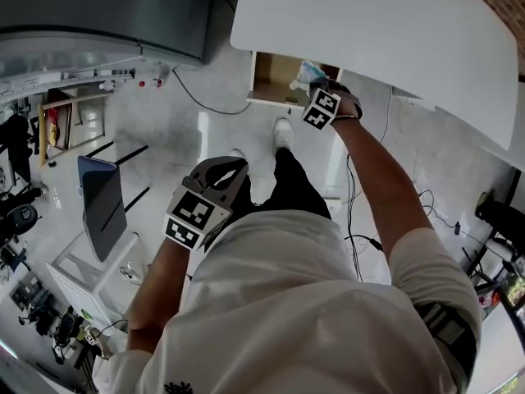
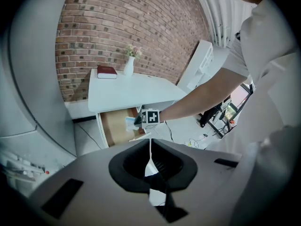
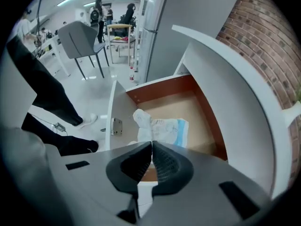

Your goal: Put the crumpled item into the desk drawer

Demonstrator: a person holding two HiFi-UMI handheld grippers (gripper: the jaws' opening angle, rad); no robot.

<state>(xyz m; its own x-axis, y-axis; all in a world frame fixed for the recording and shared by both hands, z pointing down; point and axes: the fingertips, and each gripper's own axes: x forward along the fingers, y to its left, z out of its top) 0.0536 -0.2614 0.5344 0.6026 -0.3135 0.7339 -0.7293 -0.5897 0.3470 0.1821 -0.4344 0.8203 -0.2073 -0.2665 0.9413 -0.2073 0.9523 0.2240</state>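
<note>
The head view looks steeply down from the person's head onto the floor point(image 1: 164, 130) and the white desk point(image 1: 385, 31). The left gripper view, low and well back, faces the desk front and a brick wall point(image 2: 131, 27). The right gripper view looks from close above into the open drawer point(image 3: 188, 112). All three share the drawer and the crumpled item point(image 3: 162, 126).

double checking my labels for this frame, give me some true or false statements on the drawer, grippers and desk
1. The desk drawer is open. True.
2. The left gripper holds the crumpled item. False: its jaws are shut on nothing; the right gripper is shut on the item, over the drawer.
3. A red book and a vase stand on the desk. True.
4. The wall behind the desk is plain white. False: it is a brick wall.
</note>
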